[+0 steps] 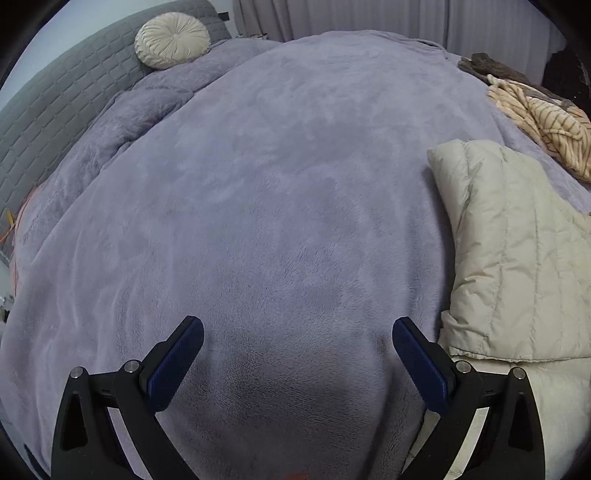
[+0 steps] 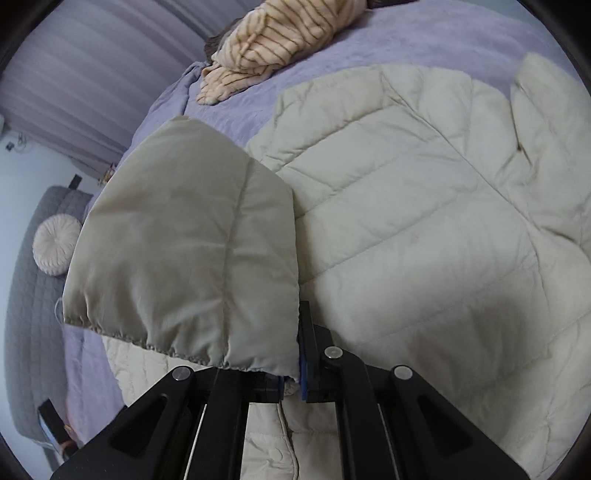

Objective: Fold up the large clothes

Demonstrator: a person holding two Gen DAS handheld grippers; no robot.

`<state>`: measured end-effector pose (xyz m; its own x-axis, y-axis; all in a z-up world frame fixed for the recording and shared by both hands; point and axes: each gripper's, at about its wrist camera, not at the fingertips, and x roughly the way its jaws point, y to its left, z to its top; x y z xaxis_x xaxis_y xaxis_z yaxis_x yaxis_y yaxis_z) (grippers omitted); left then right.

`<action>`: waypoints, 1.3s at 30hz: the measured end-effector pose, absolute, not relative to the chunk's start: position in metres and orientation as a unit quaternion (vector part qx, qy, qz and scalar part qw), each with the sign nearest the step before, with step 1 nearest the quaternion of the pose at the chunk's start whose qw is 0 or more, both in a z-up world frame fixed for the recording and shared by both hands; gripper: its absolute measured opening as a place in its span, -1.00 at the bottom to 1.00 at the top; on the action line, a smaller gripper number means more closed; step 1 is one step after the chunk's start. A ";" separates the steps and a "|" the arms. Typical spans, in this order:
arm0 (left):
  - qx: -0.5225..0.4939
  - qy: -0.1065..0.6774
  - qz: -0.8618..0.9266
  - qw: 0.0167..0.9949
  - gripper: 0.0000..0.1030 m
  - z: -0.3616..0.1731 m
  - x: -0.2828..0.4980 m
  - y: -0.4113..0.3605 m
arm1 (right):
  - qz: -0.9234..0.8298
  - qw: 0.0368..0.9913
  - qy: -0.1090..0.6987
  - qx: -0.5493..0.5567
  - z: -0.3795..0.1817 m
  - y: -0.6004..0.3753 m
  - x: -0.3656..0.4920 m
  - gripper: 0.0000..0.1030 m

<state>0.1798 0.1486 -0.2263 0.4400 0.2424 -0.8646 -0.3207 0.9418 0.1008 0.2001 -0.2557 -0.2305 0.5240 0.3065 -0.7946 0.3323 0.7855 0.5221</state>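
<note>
A cream quilted puffer jacket (image 2: 424,221) lies spread on the lavender blanket (image 2: 424,40). My right gripper (image 2: 298,339) is shut on the jacket's sleeve cuff (image 2: 184,251), which hangs lifted above the jacket body and hides the left finger. In the left wrist view the same jacket (image 1: 517,258) lies at the right, its edge beside the right finger. My left gripper (image 1: 295,332) stands open over bare blanket (image 1: 277,184), with nothing between its fingers.
A striped peach garment (image 2: 269,40) (image 1: 546,122) lies crumpled at the far side of the bed, with a dark grey cloth (image 1: 491,66) behind it. A round cream cushion (image 1: 171,38) (image 2: 55,243) rests against the grey quilted headboard (image 1: 55,110). Curtains (image 1: 406,18) hang beyond.
</note>
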 end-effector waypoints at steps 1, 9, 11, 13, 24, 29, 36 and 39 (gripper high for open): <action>-0.042 0.502 0.153 0.850 0.99 -0.223 0.183 0.148 | -0.008 0.800 0.488 0.349 -0.234 -0.262 0.200 -0.89; -0.041 0.504 0.120 0.854 0.99 -0.219 0.209 0.139 | -0.048 0.783 0.467 0.408 -0.237 -0.300 0.202 -0.89; -0.048 0.502 0.120 0.855 0.99 -0.215 0.206 0.139 | -0.069 0.775 0.467 0.419 -0.238 -0.311 0.197 -0.62; -0.046 0.500 0.119 0.857 0.99 -0.210 0.206 0.142 | -0.049 0.765 0.473 0.434 -0.235 -0.313 0.191 0.05; -0.067 0.490 0.153 0.856 0.99 -0.195 0.187 0.182 | 0.201 0.730 0.531 0.379 -0.223 -0.119 0.177 0.29; -0.078 0.495 0.162 0.850 0.99 -0.199 0.166 0.207 | 0.191 0.748 0.532 0.347 -0.248 -0.046 0.209 0.29; -0.087 0.504 0.177 0.841 0.99 -0.209 0.161 0.232 | 0.243 0.714 0.519 0.402 -0.260 0.002 0.232 0.32; -0.085 0.501 0.167 0.845 0.99 -0.207 0.167 0.232 | 0.241 0.699 0.542 0.399 -0.266 -0.003 0.227 0.32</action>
<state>0.1669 0.2318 -0.2070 0.4427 0.1959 -0.8750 -0.3672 0.9299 0.0224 0.2274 -0.0029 -0.2663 0.2951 0.7705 -0.5650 0.0959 0.5644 0.8199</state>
